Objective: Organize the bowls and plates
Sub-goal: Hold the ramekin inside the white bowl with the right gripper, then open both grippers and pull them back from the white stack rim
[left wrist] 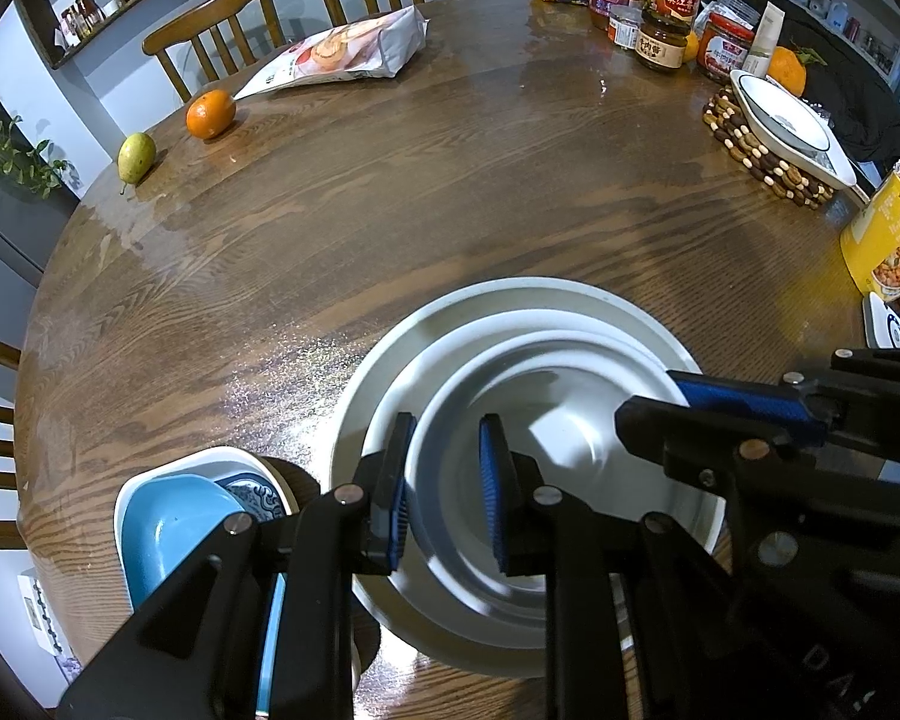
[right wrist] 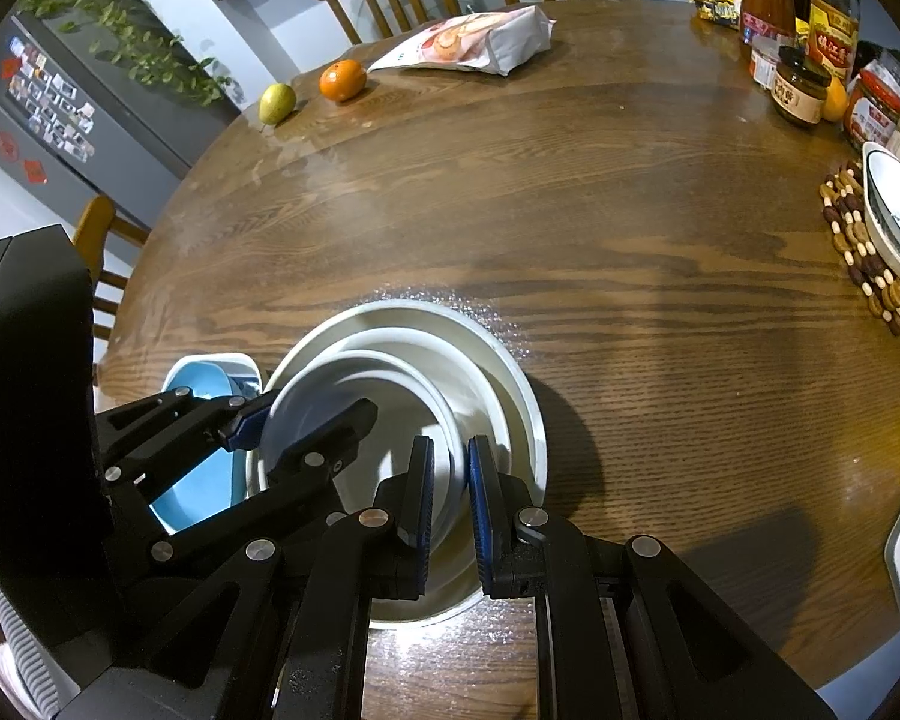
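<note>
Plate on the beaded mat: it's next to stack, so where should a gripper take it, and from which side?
Probably the plate's raised rim on the side facing the open table centre, approached from there. It lies flat on the beaded mat with that rim clear, while jars and an orange crowd its far side.

The left tool [left wrist: 444, 480] hides the blue bowl's [left wrist: 174, 531] near side.

White bowls [left wrist: 546, 414] nested upright; blue bowl [left wrist: 168, 534] beside, possibly stacked.
</note>
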